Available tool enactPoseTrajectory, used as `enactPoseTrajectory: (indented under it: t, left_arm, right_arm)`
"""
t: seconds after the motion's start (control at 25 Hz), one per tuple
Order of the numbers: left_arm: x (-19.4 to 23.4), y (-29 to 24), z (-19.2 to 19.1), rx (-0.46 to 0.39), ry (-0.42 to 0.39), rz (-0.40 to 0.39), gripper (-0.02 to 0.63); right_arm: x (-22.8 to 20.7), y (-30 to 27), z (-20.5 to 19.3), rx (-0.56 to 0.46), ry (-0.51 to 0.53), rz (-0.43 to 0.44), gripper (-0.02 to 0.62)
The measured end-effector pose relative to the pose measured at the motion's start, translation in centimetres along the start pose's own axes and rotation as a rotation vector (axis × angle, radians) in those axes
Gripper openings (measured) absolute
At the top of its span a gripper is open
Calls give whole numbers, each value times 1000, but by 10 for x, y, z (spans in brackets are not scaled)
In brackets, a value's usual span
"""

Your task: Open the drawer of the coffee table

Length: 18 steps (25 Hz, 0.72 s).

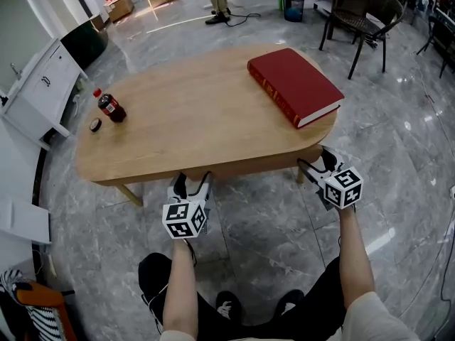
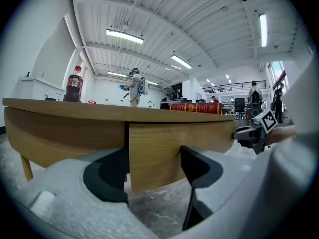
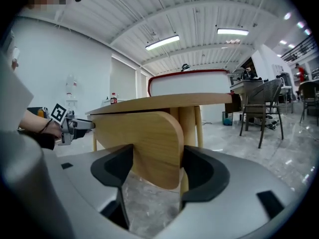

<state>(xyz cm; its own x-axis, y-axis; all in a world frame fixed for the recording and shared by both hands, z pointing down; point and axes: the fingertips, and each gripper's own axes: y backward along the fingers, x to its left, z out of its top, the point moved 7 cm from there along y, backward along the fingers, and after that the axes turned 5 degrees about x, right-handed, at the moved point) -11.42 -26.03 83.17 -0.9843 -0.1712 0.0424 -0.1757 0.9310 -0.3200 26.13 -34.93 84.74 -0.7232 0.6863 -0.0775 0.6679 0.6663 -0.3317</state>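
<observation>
The oval wooden coffee table (image 1: pixel 199 112) has its drawer front (image 2: pixel 169 148) under the near edge. My left gripper (image 1: pixel 193 182) is at that edge, left of centre. In the left gripper view its jaws (image 2: pixel 152 171) stand wide apart around the drawer front's left end, and no pad clearly presses on the wood. My right gripper (image 1: pixel 318 160) is at the right end of the drawer. Its jaws (image 3: pixel 157 171) are open, with the rounded end of the drawer front (image 3: pixel 149 138) between them. Each gripper view shows the other gripper: the right (image 2: pixel 256 131) and the left (image 3: pixel 67 126).
A red book (image 1: pixel 295 84) lies on the table's far right. A cola bottle (image 1: pixel 110 106) and a small cap (image 1: pixel 95 125) are at its left end. A white cabinet (image 1: pixel 39 91) stands to the left and a dark chair (image 1: pixel 359 13) behind. A person (image 1: pixel 217 9) stands farther back.
</observation>
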Motion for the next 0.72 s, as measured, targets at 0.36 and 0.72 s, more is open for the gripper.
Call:
enactPoseTrajectory:
  t: [0.36, 0.72]
  left_arm:
    - [-1, 1, 4, 29, 17, 13, 314]
    - [-5, 11, 3, 31, 20, 21, 314]
  right_arm:
    - [4, 2, 3, 32, 5, -46, 318]
    - [10, 9, 0, 37, 5, -46, 318]
